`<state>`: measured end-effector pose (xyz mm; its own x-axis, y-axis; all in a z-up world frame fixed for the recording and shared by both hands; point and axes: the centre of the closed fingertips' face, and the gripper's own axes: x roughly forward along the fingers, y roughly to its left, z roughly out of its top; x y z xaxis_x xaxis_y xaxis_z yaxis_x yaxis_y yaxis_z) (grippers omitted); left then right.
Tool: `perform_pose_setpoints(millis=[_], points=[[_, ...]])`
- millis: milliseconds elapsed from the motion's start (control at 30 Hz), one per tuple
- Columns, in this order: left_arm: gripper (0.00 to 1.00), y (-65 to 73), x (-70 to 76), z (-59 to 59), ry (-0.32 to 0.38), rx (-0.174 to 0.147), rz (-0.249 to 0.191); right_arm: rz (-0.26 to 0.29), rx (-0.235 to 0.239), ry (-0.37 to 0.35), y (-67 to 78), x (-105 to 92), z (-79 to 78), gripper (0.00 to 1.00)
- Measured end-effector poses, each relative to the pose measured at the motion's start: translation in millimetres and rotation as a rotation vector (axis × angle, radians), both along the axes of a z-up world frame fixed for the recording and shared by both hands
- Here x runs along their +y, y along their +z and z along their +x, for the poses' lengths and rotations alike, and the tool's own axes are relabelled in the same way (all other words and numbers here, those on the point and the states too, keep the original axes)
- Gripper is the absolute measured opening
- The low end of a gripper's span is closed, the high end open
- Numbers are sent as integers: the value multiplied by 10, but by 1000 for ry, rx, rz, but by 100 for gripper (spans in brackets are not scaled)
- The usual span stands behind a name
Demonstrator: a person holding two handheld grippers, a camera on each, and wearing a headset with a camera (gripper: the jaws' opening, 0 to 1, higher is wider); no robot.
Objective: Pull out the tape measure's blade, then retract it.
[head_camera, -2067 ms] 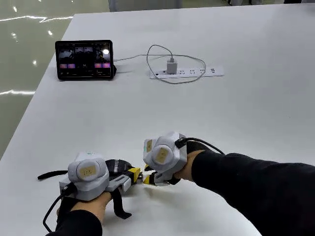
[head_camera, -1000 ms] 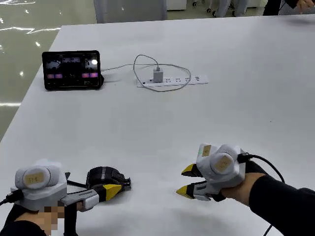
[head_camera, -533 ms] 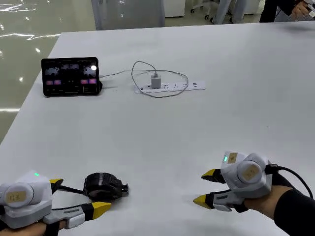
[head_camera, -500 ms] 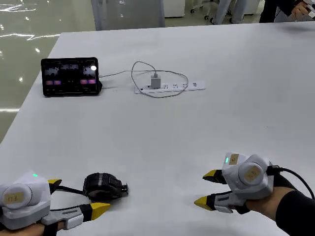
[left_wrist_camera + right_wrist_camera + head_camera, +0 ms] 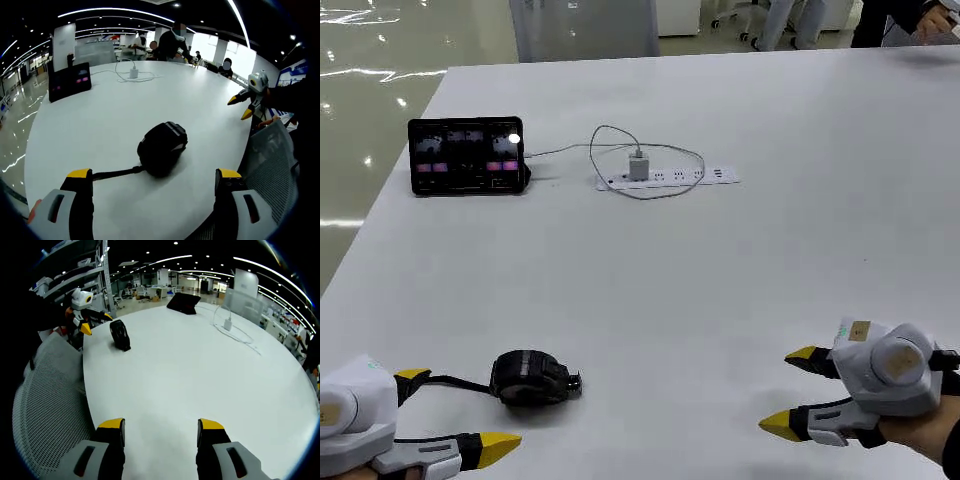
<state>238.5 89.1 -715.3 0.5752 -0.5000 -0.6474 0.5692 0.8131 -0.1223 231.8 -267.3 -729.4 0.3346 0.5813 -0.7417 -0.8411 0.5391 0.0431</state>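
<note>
The tape measure (image 5: pixel 533 377) lies untouched on the white table (image 5: pixel 720 260) at 7 o'clock in the head view, with no blade out. The left gripper (image 5: pixel 455 408) at 8 o'clock and the right gripper (image 5: pixel 788 390) at 4 o'clock are both empty, jaws spread. The task looks either unbegun or finished.

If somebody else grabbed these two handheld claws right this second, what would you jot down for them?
Left gripper: open, empty, just short of the tape measure, whose strap trails toward it.
Right gripper: open, empty, well off to the side.
Tape measure lies on the white table, no blade showing.
Done: cannot tell. Left, if unpulled: hold it, draw the blade out, let it retract.
</note>
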Motion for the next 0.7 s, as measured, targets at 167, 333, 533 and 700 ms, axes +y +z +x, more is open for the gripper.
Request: perform_pose_setpoints(millis=[167,333,533,700], points=[[99,41,46,-7,-13,-7,10,-3,0,-14,17,-178,-1,61],[99,43,60,-37,-59,-10,34,0,3,-16,2,-349,-13,68],[99,28,81,-53,-68,-7,34,-2,-18,-20,42,-493,9,75],[99,18,90,-68,-62,-3,32,4,-24,-31,66,-567,-9,83]])
